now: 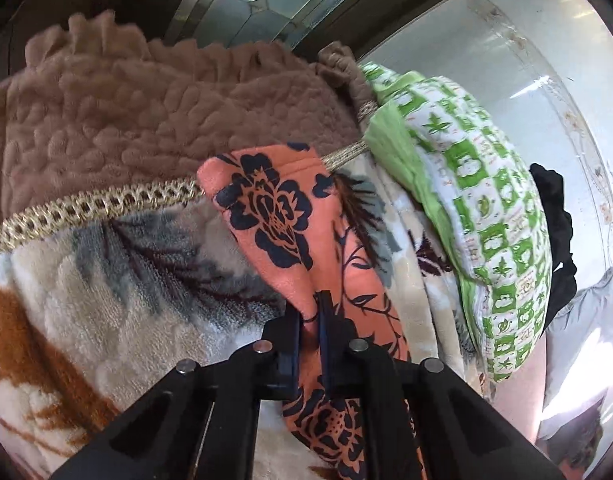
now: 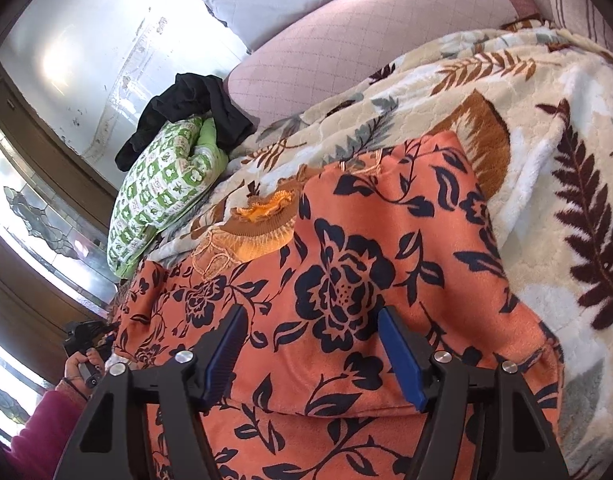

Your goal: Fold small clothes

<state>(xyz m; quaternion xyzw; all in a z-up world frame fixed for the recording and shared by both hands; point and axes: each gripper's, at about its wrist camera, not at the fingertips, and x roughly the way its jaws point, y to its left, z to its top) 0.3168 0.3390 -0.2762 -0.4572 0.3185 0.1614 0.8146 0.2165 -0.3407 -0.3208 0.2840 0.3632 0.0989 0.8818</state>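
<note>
The orange fleece garment printed with dark navy flowers (image 2: 346,280) is seen spread flat on a cream plush blanket with brown fern-leaf pattern (image 2: 546,160). In the left wrist view a fold of that garment (image 1: 274,216) is pinched between the clenched jaws of the left gripper (image 1: 312,312). The right gripper (image 2: 310,344) is held over the cloth with jaws parted, nothing grasped. A green-and-white checked pillow (image 2: 162,188) is noted at 10 o'clock of the garment, a black crumpled cloth (image 2: 194,108) draped over its far end.

Orange floral garment (image 2: 346,280) cut off below.
</note>
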